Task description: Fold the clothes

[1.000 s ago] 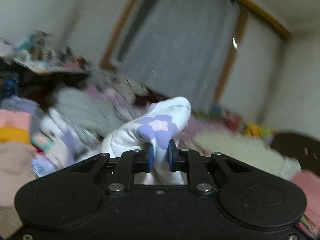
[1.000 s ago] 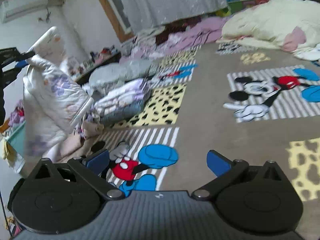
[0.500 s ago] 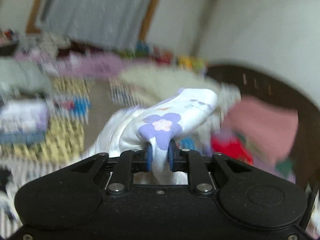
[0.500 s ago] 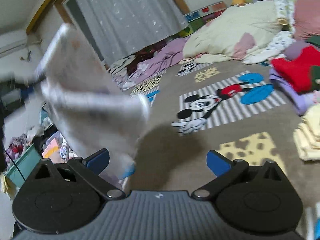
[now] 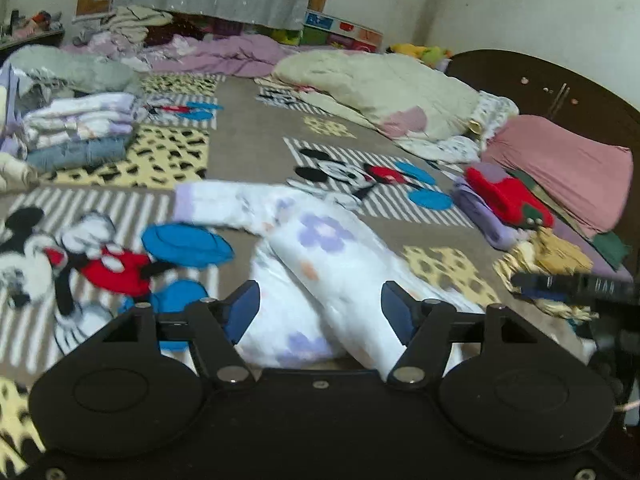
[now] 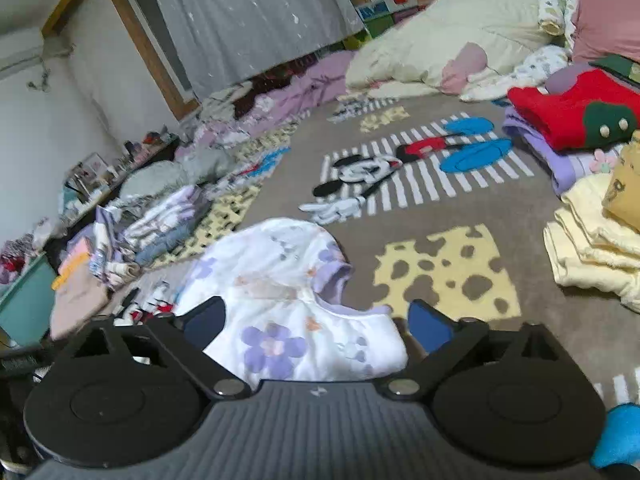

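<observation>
The left gripper (image 5: 318, 306) had its fingers (image 5: 240, 310) spread wide, gripping nothing. The right gripper (image 6: 316, 322) likewise had its fingers (image 6: 430, 326) spread, with no cloth pinched between them.

The garment (image 5: 320, 264), a white top with purple flowers and lilac trim, lay crumpled on the rug (image 5: 248, 148), just ahead of both grippers. In the left wrist view, one sleeve (image 5: 224, 204) with a lilac cuff extended to the left across the rug; the body of the garment was bunched between and below the spread fingers. The garment was motion-blurred in this view. In the right wrist view, the garment (image 6: 280, 292) lay between the fingers, its lilac neckline toward the right.

The rug carried a cartoon-mouse print with striped and spotted panels.

Surrounding items:
- A stack (image 5: 80, 128) of folded clothes lay on the rug at far left.
- A red garment (image 5: 504, 196) rested on a purple one, at right.
- Folded yellow clothes (image 6: 592, 240) lay at right in the right wrist view.
- A cream quilt (image 5: 380, 84) lay at the far side, with a pink pillow (image 5: 560, 168) near it.
- A grey curtain (image 6: 248, 20) hung at the back wall.
</observation>
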`<control>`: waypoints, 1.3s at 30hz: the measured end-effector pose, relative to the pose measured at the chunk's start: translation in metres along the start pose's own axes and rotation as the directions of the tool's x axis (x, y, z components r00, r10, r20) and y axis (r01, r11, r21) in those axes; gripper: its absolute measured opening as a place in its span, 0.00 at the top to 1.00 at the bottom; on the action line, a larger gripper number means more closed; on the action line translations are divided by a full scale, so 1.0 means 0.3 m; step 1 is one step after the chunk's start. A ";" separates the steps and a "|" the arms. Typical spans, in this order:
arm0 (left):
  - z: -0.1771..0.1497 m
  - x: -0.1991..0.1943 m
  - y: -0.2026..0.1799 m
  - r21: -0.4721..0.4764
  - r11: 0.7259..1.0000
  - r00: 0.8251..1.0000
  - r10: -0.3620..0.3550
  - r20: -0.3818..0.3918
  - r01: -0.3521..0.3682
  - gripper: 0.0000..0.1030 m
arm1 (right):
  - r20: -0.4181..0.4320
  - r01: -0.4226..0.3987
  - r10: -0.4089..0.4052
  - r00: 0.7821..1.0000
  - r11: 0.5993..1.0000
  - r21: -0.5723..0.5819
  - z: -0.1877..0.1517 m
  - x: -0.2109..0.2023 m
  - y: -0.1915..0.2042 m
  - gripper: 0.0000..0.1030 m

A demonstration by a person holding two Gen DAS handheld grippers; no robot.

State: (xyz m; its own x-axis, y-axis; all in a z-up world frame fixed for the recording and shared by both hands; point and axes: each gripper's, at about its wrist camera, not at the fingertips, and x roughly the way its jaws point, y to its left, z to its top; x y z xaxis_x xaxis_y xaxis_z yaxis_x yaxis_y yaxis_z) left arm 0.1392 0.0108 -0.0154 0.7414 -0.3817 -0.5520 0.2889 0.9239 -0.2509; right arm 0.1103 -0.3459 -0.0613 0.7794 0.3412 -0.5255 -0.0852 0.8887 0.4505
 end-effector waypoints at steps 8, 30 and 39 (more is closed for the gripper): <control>0.138 0.323 0.052 0.039 0.997 0.994 -0.062 -0.093 0.066 0.27 | -0.073 0.089 -0.079 0.994 0.986 0.139 -0.068 0.096 -0.067 0.15; -0.117 -0.089 0.030 -0.129 0.980 0.986 -0.158 -0.061 0.149 0.87 | 0.052 -0.151 0.152 0.987 0.988 -0.022 0.022 -0.039 0.048 0.82; -0.046 -0.112 0.076 -0.045 0.998 0.999 -0.040 -0.028 0.038 0.41 | -0.078 -0.094 0.080 0.994 0.979 -0.183 -0.048 -0.004 0.062 0.32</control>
State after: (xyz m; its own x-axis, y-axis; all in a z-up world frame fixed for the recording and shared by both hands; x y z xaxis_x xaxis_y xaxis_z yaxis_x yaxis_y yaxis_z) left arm 0.1126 0.0444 -0.0136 0.7119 -0.4185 -0.5639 0.2895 0.9065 -0.3074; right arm 0.0987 -0.3254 -0.0627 0.7191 0.4345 -0.5423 -0.2700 0.8938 0.3580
